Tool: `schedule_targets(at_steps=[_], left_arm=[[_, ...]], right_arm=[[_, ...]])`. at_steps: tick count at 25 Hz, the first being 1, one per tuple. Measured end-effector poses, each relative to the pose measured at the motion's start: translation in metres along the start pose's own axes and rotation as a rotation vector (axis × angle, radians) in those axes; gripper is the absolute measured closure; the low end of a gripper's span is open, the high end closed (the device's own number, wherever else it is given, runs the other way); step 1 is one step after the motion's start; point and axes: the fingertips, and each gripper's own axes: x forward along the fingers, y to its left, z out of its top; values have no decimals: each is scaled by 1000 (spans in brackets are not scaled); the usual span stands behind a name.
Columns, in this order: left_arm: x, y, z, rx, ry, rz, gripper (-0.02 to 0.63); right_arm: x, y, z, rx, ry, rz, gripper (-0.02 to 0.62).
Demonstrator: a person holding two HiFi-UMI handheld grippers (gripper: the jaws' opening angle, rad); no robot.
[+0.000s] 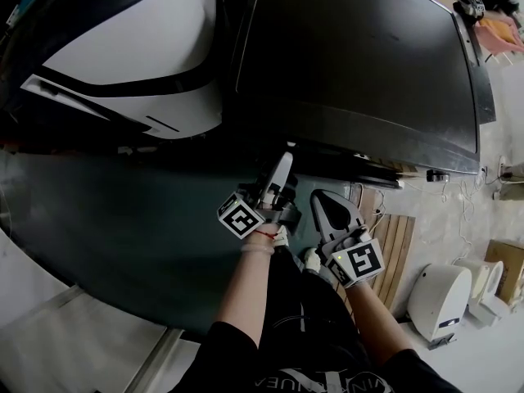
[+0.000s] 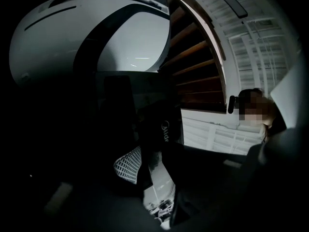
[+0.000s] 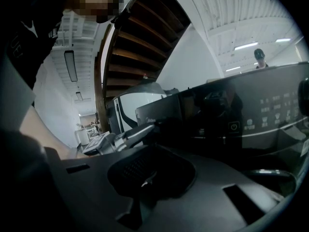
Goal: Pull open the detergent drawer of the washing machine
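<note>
The dark washing machine [image 1: 360, 64] fills the upper right of the head view. Its front shows in the right gripper view, with a lit control panel [image 3: 251, 122]. Left of that panel sits the dark detergent drawer front [image 3: 157, 109], which carries a logo [image 2: 166, 132]. My left gripper [image 1: 280, 174] points up at the machine's front edge, right at that drawer front. Its light jaw [image 3: 129, 134] reaches the drawer's lower edge. Darkness hides whether it grips the drawer. My right gripper [image 1: 327, 203] hangs just right of it, shut on nothing, apart from the machine.
A white and black appliance [image 1: 131, 56] stands to the left of the washing machine. On the floor at the right are a wooden slatted board [image 1: 393, 248], a white device [image 1: 438, 297] and a cardboard box [image 1: 509, 264]. A wooden staircase [image 3: 140, 47] rises behind.
</note>
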Motion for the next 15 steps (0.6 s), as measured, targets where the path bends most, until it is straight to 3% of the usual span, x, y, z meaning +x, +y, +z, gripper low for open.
schedule_targets(at_steps=[5, 15], left_arm=[[0, 0, 1, -52, -11, -23, 489], [-15, -7, -6, -63, 30, -23, 494]], right_arm=[[5, -1, -1, -3, 17, -17, 581], [8, 7, -1, -31, 5, 12, 581]])
